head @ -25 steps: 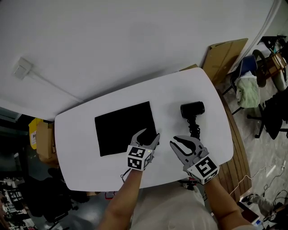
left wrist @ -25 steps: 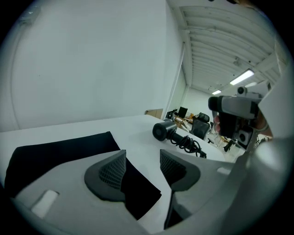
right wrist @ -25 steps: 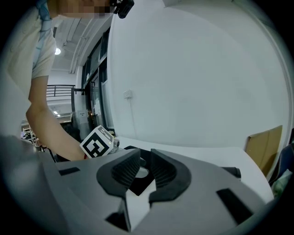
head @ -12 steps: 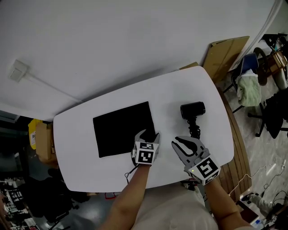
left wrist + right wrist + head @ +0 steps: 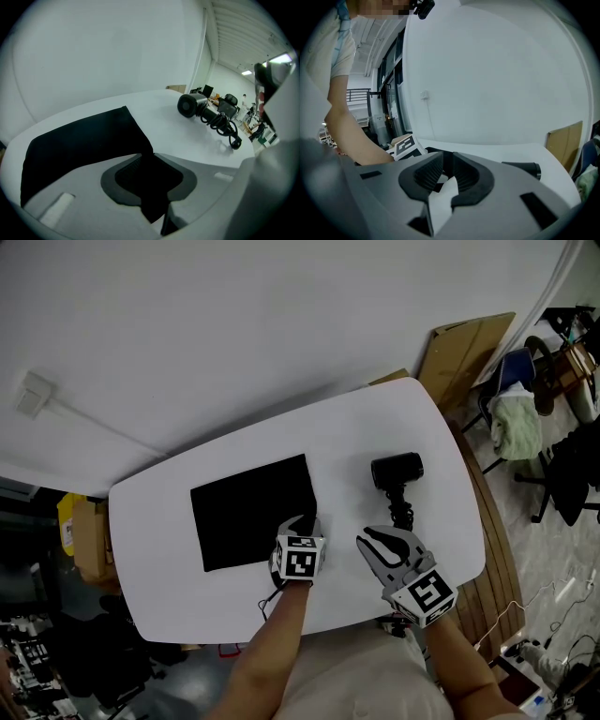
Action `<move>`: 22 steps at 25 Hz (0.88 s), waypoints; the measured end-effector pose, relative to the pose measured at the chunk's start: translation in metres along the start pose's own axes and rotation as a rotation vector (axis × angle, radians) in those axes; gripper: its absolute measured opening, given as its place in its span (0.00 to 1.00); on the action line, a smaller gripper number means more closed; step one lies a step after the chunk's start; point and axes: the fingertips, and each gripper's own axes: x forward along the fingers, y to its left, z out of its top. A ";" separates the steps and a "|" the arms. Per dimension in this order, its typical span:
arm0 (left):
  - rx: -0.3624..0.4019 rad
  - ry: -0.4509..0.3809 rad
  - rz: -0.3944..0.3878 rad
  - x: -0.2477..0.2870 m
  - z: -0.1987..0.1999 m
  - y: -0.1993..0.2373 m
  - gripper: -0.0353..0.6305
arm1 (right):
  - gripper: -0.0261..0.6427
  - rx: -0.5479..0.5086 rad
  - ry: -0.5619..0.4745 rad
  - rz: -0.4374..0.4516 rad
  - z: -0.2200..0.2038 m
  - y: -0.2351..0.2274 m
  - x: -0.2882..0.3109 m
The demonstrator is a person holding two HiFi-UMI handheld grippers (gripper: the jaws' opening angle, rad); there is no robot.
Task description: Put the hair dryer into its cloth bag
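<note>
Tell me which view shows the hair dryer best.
The left gripper view: the hair dryer lies large and unobstructed, with barrel, handle and coiled cord visible. The head view shows the hair dryer whole but small, from above. The right gripper view shows only one dark end of the hair dryer.
</note>
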 end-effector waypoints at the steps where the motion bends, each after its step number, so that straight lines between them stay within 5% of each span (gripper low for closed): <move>1: -0.007 -0.003 -0.002 -0.001 0.000 0.001 0.16 | 0.14 0.000 0.001 -0.001 0.000 0.000 0.000; 13: -0.143 -0.112 -0.088 -0.036 0.006 0.008 0.11 | 0.14 0.000 0.007 0.011 -0.002 0.004 0.005; 22: -0.227 -0.193 -0.239 -0.086 -0.001 0.000 0.11 | 0.14 0.000 0.042 0.031 -0.010 0.017 0.016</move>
